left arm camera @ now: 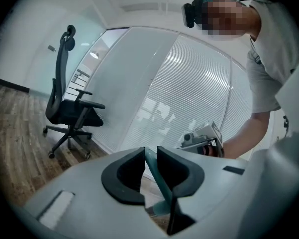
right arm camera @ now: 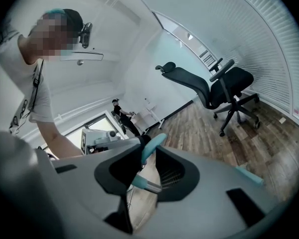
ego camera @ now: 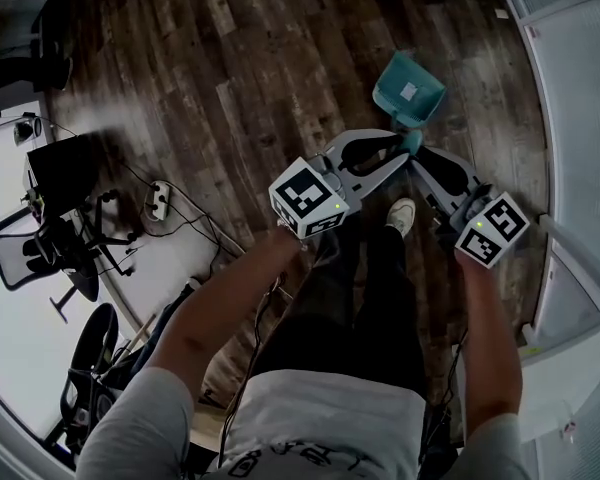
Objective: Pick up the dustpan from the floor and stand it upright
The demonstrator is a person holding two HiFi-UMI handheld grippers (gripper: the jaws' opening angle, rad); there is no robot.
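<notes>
- Presently, in the head view, the teal dustpan (ego camera: 426, 100) sits over the plank floor (ego camera: 230, 58), close to the glass partition (ego camera: 580, 118). Its pan points away from the person. Its handle (ego camera: 411, 144) runs back to where the left gripper (ego camera: 395, 151) and right gripper (ego camera: 427, 163) meet. Whether the pan's edge touches the floor cannot be told.
- A pale square label (ego camera: 408, 90) is fixed to the pan. No writing on it is legible.
- In the left gripper view, the jaws are clamped on the thin teal handle, with a pad pressing on either side.
- In the right gripper view, the jaws stand apart around the handle's rounded end. A gap shows beside it, so there is no firm hold.
- Handling, as judged: this is moulded plastic, so light, stiff and somewhat slick. The weight lies at the pan end, so a hold low on the handle should stop it swinging.
</notes>
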